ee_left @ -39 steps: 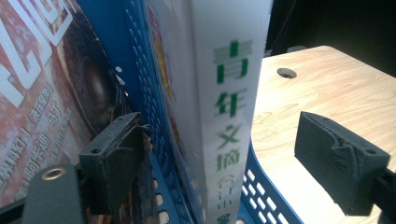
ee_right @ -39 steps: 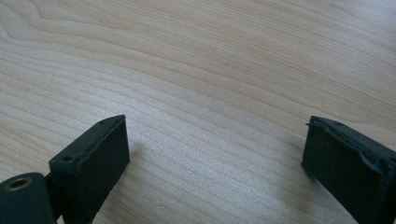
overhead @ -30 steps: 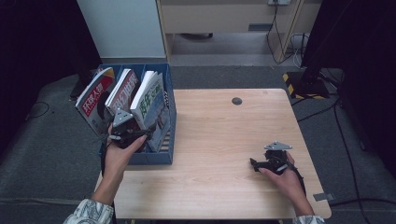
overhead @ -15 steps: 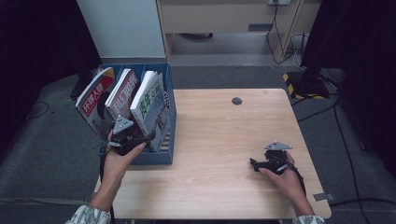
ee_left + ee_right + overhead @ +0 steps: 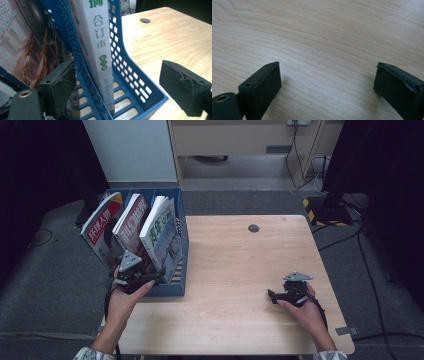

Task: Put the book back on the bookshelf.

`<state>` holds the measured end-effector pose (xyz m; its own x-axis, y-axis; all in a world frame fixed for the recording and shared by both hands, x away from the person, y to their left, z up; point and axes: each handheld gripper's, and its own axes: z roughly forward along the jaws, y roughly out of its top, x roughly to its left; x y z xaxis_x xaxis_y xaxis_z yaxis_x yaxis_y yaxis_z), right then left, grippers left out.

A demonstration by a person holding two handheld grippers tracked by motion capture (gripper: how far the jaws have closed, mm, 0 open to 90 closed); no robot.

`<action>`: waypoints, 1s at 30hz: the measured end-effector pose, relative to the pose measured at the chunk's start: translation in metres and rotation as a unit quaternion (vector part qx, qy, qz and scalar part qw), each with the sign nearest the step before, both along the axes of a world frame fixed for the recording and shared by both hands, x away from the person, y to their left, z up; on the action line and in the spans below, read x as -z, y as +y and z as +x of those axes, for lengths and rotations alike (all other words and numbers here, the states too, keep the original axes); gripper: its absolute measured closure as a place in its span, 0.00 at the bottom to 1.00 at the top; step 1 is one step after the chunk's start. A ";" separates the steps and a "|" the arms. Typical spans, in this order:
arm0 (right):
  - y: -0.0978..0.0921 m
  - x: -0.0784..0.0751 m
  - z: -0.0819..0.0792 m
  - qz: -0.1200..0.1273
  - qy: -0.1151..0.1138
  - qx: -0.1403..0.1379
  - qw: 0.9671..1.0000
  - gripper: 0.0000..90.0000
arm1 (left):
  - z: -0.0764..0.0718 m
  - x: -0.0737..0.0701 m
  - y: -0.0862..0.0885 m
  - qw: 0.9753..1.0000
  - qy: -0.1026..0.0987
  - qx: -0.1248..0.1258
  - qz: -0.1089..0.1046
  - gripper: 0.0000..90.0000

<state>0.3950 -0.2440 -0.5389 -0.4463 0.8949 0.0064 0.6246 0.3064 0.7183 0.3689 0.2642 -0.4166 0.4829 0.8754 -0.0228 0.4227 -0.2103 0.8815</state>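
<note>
High view
Rack: blue file rack [image 5: 176, 270] stands at the table's [image 5: 235, 320] left edge, three books upright in it, all leaning left.
Your left gripper: left gripper [image 5: 150, 279] sits at the rack's near end, right by the rightmost book [image 5: 161, 237]; your hand wraps it from below.
Your right gripper: right gripper [image 5: 272, 295] rests on the table well right of the rack, jaws pointing toward the rack.
Other books: red-cover book [image 5: 100, 227] in the rack's left slot, middle book [image 5: 129, 220] next to it.
Hole: dark grommet [image 5: 253, 228] in the tabletop, right of the rack's far end.

Left gripper view
Jaws: spread wide, straddling the rack's right compartment; nothing pinched.
Book: white-spine book [image 5: 98, 45] with green print stands upright between the jaws, inside the rack [image 5: 135, 77], not touched by either pad.
Left pad: just beside the rack's inner divider, by a dark cover [image 5: 30, 50].
Right pad: outside the rack's right wall, over the table [image 5: 170, 37].

Right gripper view
Jaws: spread wide, empty.
Under them: bare wood table [image 5: 324, 45].
</note>
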 end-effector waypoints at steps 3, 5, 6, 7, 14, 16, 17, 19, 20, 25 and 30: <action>0.000 0.000 0.000 0.000 0.000 0.000 1.000 0.08 | -0.003 -0.001 -0.001 1.000 0.000 0.007 0.002 0.15; 0.000 0.000 0.000 0.000 0.000 0.000 1.000 0.08 | -0.005 -0.001 -0.002 1.000 -0.001 0.011 0.003 0.15; 0.000 0.000 0.000 0.000 0.000 0.000 1.000 0.08 | -0.006 -0.002 -0.003 1.000 -0.001 0.015 0.003 0.15; 0.000 0.000 0.000 0.000 0.000 0.000 1.000 0.08 | -0.006 -0.002 -0.003 1.000 -0.001 0.015 0.003 0.15; 0.000 0.000 0.000 0.000 0.000 0.000 1.000 0.08 | -0.009 -0.002 -0.010 0.999 0.005 0.038 0.011 0.15; 0.000 0.000 0.000 0.000 0.000 0.000 1.000 0.08 | -0.010 -0.002 -0.013 0.999 0.006 0.044 0.012 0.15; 0.000 0.000 0.000 0.000 0.000 0.000 1.000 0.08 | -0.010 -0.002 -0.014 0.999 0.006 0.046 0.013 0.15; 0.000 0.000 0.000 0.000 0.000 0.000 1.000 0.08 | -0.010 -0.002 -0.017 0.999 0.007 0.051 0.012 0.15; 0.000 0.000 0.000 0.000 0.000 0.000 1.000 0.08 | -0.009 -0.002 -0.019 0.998 0.008 0.054 0.014 0.15; 0.000 0.000 0.000 0.000 0.000 0.000 1.000 0.08 | -0.008 0.000 -0.027 0.997 0.015 0.067 0.018 0.15; 0.000 0.000 0.000 0.000 0.001 -0.001 1.000 0.08 | -0.007 0.001 -0.033 0.997 0.019 0.076 0.019 0.15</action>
